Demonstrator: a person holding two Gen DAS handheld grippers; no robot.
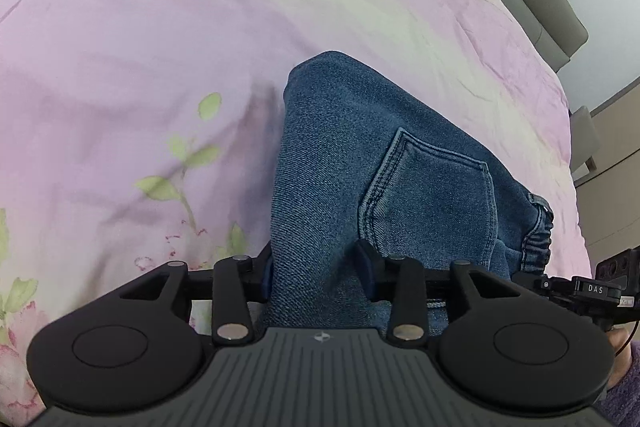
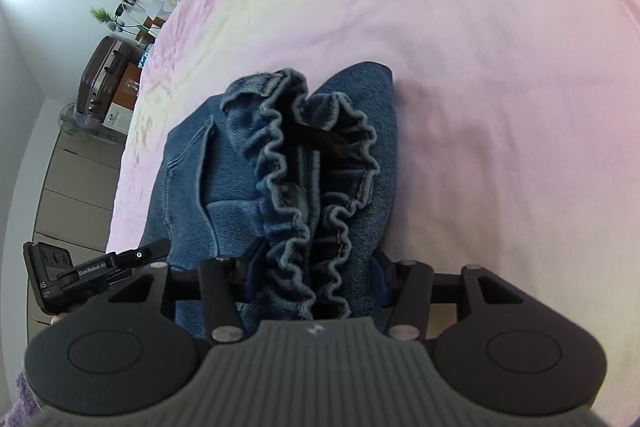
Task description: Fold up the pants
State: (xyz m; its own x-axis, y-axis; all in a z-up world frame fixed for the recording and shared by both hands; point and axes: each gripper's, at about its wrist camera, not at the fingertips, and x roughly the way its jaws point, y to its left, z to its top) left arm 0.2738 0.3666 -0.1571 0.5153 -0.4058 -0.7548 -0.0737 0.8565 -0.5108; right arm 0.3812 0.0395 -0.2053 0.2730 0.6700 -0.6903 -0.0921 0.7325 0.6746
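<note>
Denim fills both claws: the left claw [image 1: 320,267] straddles a fold of the blue pants [image 1: 360,155] beside the back pocket [image 1: 432,195], the right claw [image 2: 316,267] straddles the gathered elastic waistband [image 2: 304,155]. Whether the pads press or merely flank the cloth, I cannot tell (fabric hides them). Pants lie bunched on the pink bedspread [image 1: 160,47].

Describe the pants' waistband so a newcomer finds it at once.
On the pink bedsheet lie blue denim pants. The waistband is their ruffled, elastic-gathered rim in front of the right gripper, gaping on a dark inside; the remaining denim is smooth.
</note>
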